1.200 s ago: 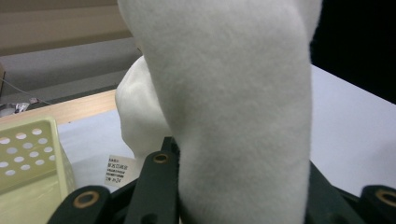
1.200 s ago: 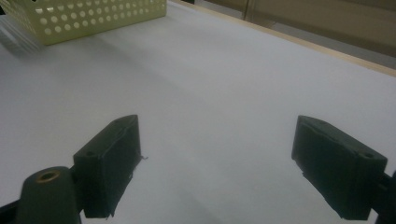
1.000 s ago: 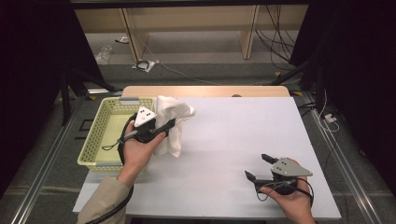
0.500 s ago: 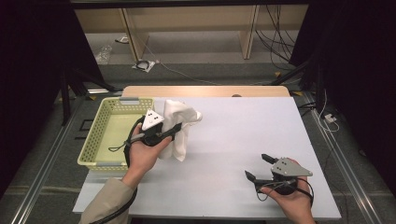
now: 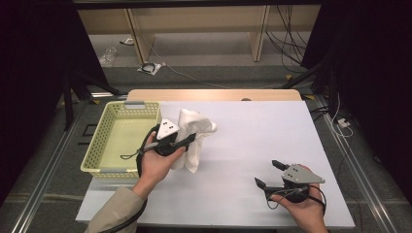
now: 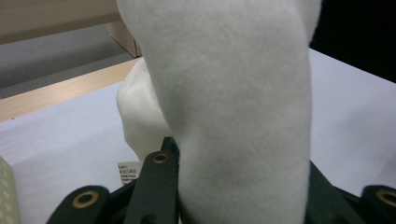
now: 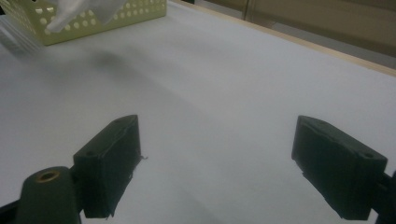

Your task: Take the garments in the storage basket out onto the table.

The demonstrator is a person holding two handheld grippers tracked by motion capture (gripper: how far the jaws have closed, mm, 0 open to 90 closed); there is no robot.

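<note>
- While the left gripper [image 5: 193, 138] holds a white cloth [image 5: 194, 136] off the white table [image 5: 252, 141], its jaws are clamped on a thick fold of the fabric, as the left gripper view confirms with cloth [image 6: 224, 107] bulging between them.
- Judged from the scene, the step in hand is carrying the cloth out over the table, just beside the pale green basket [image 5: 104, 148]; doing it well likely means keeping the grip firm, lowering until the hanging end touches down, and only then drawing the fabric flat.
- Soft and fleecy in look, the cloth hangs in loose folds, one end draping down toward the tabletop, with a small printed label [image 6: 127, 171] visible near the jaws.
- Idle near the table's front edge and well apart from the cloth, the right gripper [image 5: 270, 175] has its jaws spread wide with nothing between them, bare table [image 7: 224, 93] in the gap; it could pin a corner once the cloth is down.
</note>
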